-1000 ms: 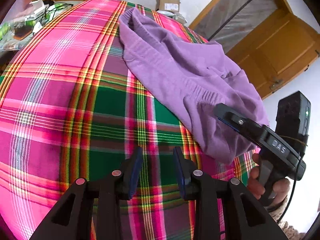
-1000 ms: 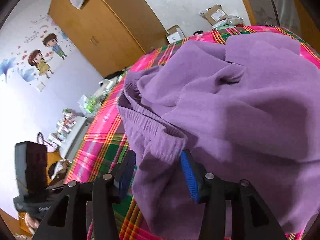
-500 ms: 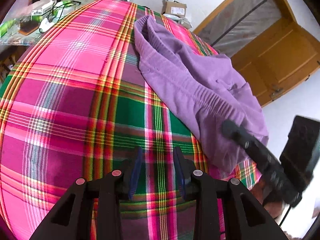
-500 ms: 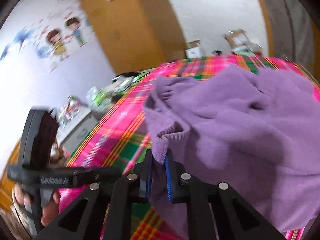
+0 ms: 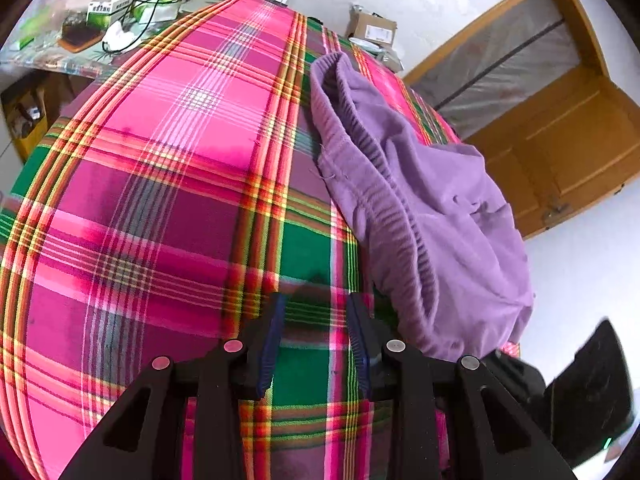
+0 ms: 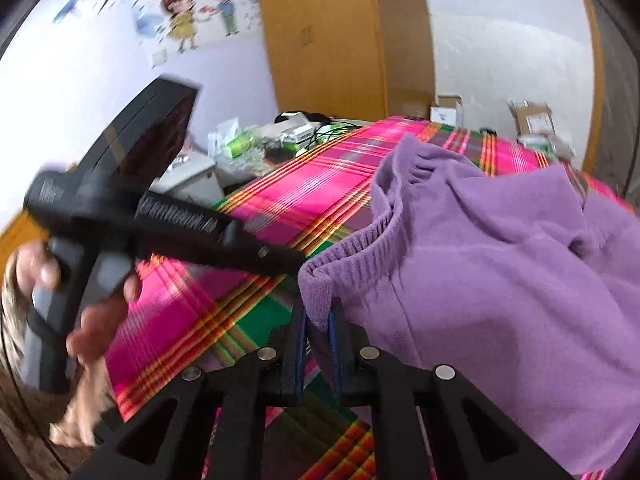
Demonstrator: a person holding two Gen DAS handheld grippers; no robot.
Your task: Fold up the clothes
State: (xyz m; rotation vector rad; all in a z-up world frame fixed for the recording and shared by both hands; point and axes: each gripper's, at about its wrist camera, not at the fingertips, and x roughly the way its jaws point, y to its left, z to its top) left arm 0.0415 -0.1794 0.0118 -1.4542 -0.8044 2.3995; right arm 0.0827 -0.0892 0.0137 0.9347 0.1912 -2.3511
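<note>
A purple fleece garment (image 5: 432, 208) with a ribbed elastic waistband lies crumpled on the right side of a pink, green and yellow plaid cloth (image 5: 180, 200). In the right wrist view the purple garment (image 6: 500, 280) fills the right half, and my right gripper (image 6: 317, 320) is shut on the near corner of its waistband, lifting it a little. My left gripper (image 5: 316, 320) stands open just above the plaid cloth, left of the garment's near end, with nothing between its fingers. The left gripper's body (image 6: 160, 220) and the hand holding it cross the right wrist view.
A cluttered side table (image 5: 92, 20) with boxes and cables stands at the far left of the plaid surface. Cardboard boxes (image 5: 372, 28) lie on the floor beyond. A wooden door (image 5: 560, 140) is at the right, a wooden wardrobe (image 6: 328, 40) behind.
My right gripper closed on the waistband corner and pulled it up and towards me. The left gripper came down closer to the cloth beside the garment and stayed open.
</note>
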